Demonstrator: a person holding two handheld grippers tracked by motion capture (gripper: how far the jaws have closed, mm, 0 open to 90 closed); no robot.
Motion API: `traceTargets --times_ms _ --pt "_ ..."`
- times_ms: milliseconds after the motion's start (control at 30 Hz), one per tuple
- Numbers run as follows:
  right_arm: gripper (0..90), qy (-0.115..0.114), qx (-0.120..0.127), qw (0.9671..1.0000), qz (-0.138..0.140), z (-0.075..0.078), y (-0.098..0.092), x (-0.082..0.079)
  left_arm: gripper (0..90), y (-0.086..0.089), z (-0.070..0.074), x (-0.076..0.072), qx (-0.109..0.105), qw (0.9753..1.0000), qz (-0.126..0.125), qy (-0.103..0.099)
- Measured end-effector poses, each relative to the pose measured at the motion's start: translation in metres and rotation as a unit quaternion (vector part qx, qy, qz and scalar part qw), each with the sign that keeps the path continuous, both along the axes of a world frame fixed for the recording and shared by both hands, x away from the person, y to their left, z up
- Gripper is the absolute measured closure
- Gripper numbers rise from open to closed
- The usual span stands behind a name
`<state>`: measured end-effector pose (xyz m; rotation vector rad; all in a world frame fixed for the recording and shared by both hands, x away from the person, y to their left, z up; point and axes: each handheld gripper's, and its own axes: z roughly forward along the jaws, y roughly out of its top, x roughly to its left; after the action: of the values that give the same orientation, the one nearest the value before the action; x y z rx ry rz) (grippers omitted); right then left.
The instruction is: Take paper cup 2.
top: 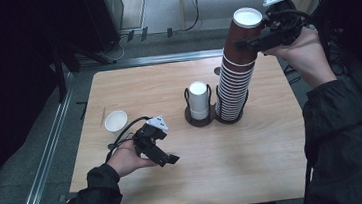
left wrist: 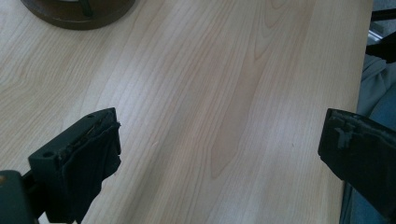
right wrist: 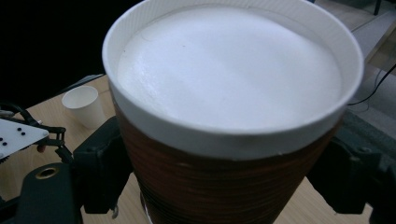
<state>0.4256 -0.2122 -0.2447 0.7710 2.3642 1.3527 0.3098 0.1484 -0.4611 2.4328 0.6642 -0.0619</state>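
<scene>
The wooden table (top: 183,147) carries a dark two-post holder (top: 205,118) near its centre. One side of the holder bears a tall stack of brown ribbed cups (top: 235,84), nested upside down and leaning slightly to the right; the other side holds a short white cup stack (top: 199,100), also inverted.

The right gripper (top: 256,42) is raised to the top of the tall stack. Its jaws stand either side of the top brown cup (right wrist: 229,121), just under the white base rim; in the right gripper view both pads appear pressed against the ribbed wall, so the cup is judged to be clamped. The grip sits high on the stack, which is consistent with drawing off a single cup and leaving the rest seated.

The left gripper (top: 166,158) rests low over the table's near left part, well apart from the holder. Its jaws are spread wide with nothing between them; bare table surface lies beyond them in the left gripper view. It is judged to be on standby.

A single white cup (top: 115,121) stands upright near the table's left edge, mouth up, beside the left hand (top: 126,157).

Risk noted: the lean of the tall stack could let neighbouring cups lift together.
</scene>
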Motion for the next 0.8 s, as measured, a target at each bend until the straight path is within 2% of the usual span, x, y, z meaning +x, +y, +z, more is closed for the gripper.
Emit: traceTargets --times_ms 333,467,500,700,733,800 --pt "17.2 -0.015 0.002 0.9999 0.0 0.024 0.001 -0.006 0.0 0.002 -0.001 0.0 0.0 1.0 -0.003 0.004" --pt "17.1 -0.024 0.007 0.9997 0.001 0.034 0.002 -0.01 0.0 0.001 -0.002 0.0 0.007 1.0 -0.003 0.002" --pt "17.1 -0.032 0.009 0.9995 -0.001 0.04 0.002 -0.013 0.0 0.001 -0.002 -0.001 0.01 1.0 -0.003 0.001" --pt "17.1 -0.047 0.008 0.9989 -0.005 0.054 0.0 -0.02 0.0 0.003 -0.002 0.0 0.007 1.0 0.0 0.001" --pt "17.1 -0.053 0.011 0.9985 -0.005 0.061 -0.003 -0.024 0.0 0.003 -0.002 0.0 0.007 1.0 -0.002 0.002" --pt "17.1 -0.055 0.015 0.9984 -0.006 0.067 -0.004 -0.027 3.7 0.003 -0.003 -0.001 0.005 1.0 -0.005 0.001"
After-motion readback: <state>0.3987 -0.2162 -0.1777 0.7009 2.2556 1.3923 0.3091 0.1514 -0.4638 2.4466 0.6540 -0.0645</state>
